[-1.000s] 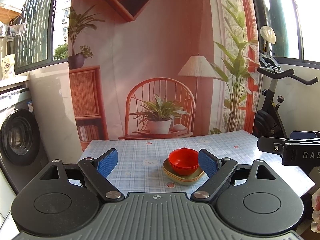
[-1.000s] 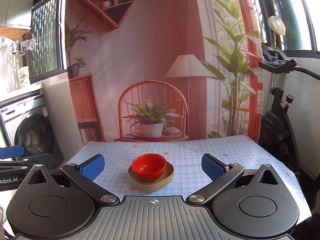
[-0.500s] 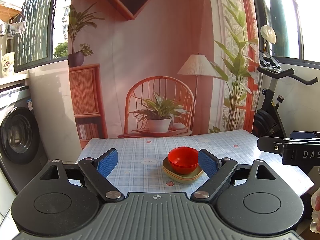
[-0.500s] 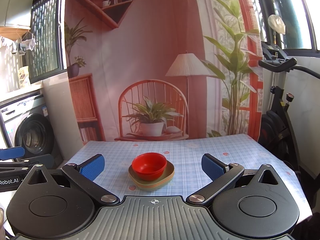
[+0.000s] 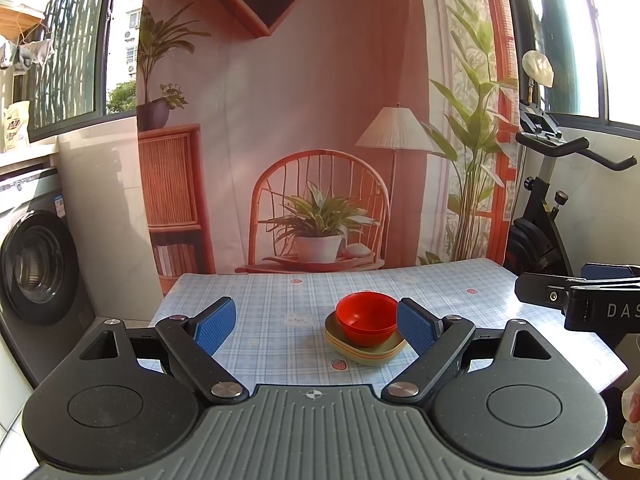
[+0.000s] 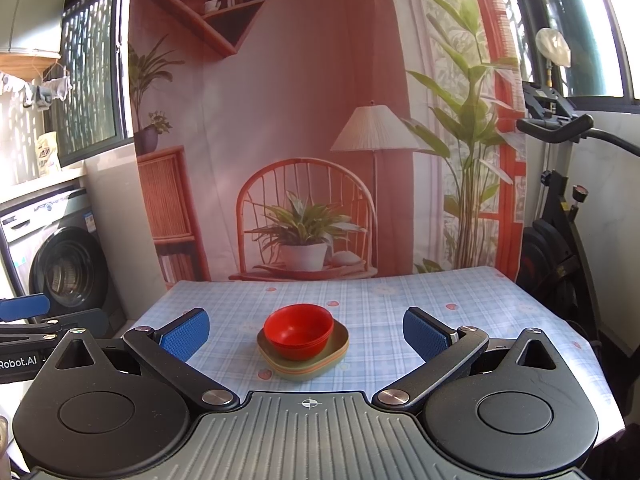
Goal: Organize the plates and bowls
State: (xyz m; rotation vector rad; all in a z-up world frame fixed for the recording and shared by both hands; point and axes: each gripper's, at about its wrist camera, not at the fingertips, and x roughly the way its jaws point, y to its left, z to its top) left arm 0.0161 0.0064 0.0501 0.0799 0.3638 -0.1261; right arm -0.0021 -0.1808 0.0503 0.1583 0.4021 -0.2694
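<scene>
Stacked red bowls [image 5: 366, 318] [image 6: 299, 330] sit on a stack of yellow-green plates [image 5: 362, 352] [image 6: 312, 366] near the front of the table with the blue checked cloth [image 5: 280, 292] [image 6: 380, 304]. My left gripper [image 5: 314, 326] is open and empty, held short of the table; its right pad [image 5: 414, 328] overlaps the plates' right side in view. My right gripper [image 6: 306, 334] is open and empty, also back from the stack, which shows between its pads. The right gripper also shows at the right edge of the left wrist view [image 5: 576, 298].
A printed backdrop [image 5: 320, 120] hangs behind the table. A washing machine [image 5: 32, 264] stands at the left and an exercise bike [image 5: 552, 208] at the right. The left gripper shows at the left edge of the right wrist view [image 6: 32, 320].
Both views have drifted slightly; the stack sits a little lower and nearer in the frames. Both grippers stay open and empty.
</scene>
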